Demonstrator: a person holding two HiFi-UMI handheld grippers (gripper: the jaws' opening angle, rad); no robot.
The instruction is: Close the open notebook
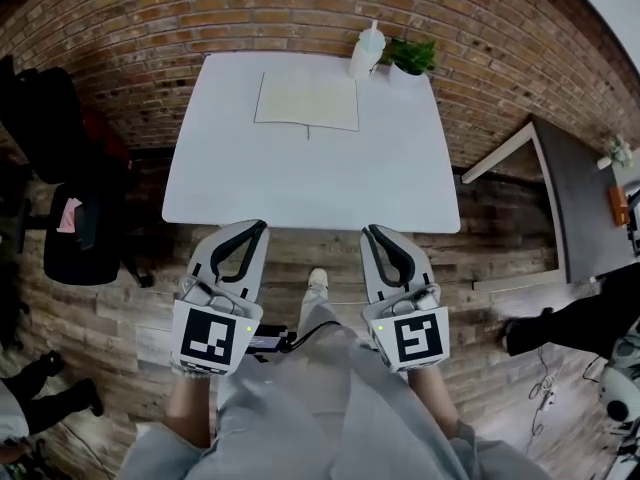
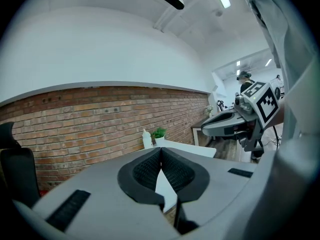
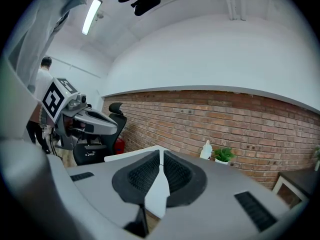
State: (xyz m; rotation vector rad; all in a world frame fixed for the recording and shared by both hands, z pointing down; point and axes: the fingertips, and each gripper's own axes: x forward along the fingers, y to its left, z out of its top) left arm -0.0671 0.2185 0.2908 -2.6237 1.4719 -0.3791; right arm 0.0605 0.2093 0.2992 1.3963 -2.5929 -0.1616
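Note:
An open notebook (image 1: pixel 307 102) with pale pages lies flat on the far half of the white table (image 1: pixel 310 178), near the brick wall. My left gripper (image 1: pixel 257 227) hangs just short of the table's near edge, jaws shut with nothing between them. My right gripper (image 1: pixel 371 231) is level with it on the right, also shut and empty. In the left gripper view my left gripper (image 2: pixel 160 150) points at the table (image 2: pixel 192 149), and the right gripper's body (image 2: pixel 235 121) shows at the right. In the right gripper view my right gripper (image 3: pixel 160 153) faces the table (image 3: pixel 130 155).
A white bottle (image 1: pixel 366 52) and a small potted plant (image 1: pixel 411 58) stand at the table's far right corner. A black office chair (image 1: pixel 75 230) is at the left, a dark side table (image 1: pixel 580 203) at the right. The floor is wooden planks, and a person stands in the background (image 3: pixel 42 84).

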